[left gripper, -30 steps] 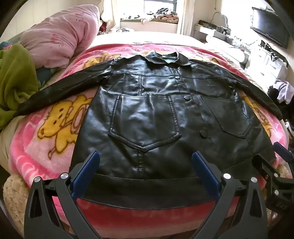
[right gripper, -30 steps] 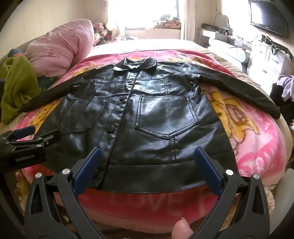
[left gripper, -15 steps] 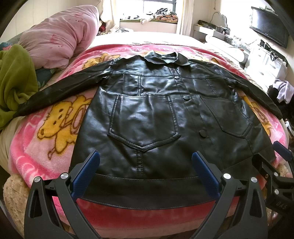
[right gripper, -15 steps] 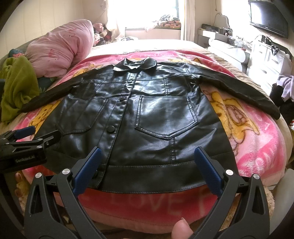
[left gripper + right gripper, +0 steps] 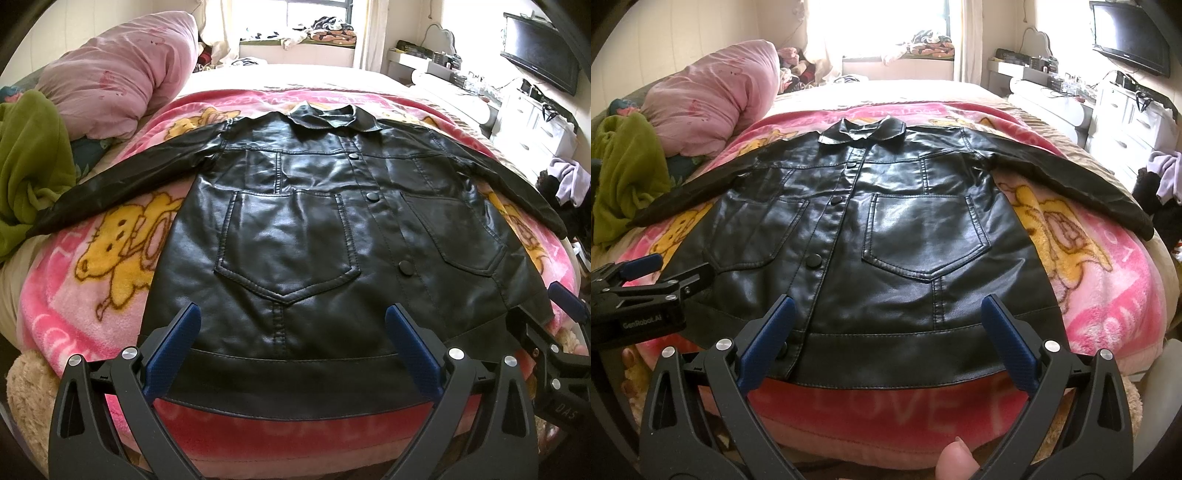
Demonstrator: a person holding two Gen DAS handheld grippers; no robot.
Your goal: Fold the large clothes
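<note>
A black leather jacket (image 5: 314, 236) lies flat, front up and buttoned, on a pink cartoon blanket (image 5: 110, 266) on the bed, collar far, hem near, both sleeves spread out sideways. It also shows in the right wrist view (image 5: 886, 251). My left gripper (image 5: 293, 347) is open and empty, just above the hem on the jacket's left half. My right gripper (image 5: 886, 339) is open and empty above the hem on the right half. Each gripper shows at the edge of the other's view: the right one (image 5: 554, 332), the left one (image 5: 661, 273).
A pink duvet bundle (image 5: 118, 74) and a green garment (image 5: 29, 162) lie at the bed's left side. White drawers (image 5: 535, 125), a wall TV (image 5: 539, 66) and a pile of clothes (image 5: 565, 181) stand at the right. A window sill with clothes (image 5: 314, 35) is beyond the bed.
Both grippers have edged slightly forward and up over the hem. The jacket has not moved and nothing was grasped.
</note>
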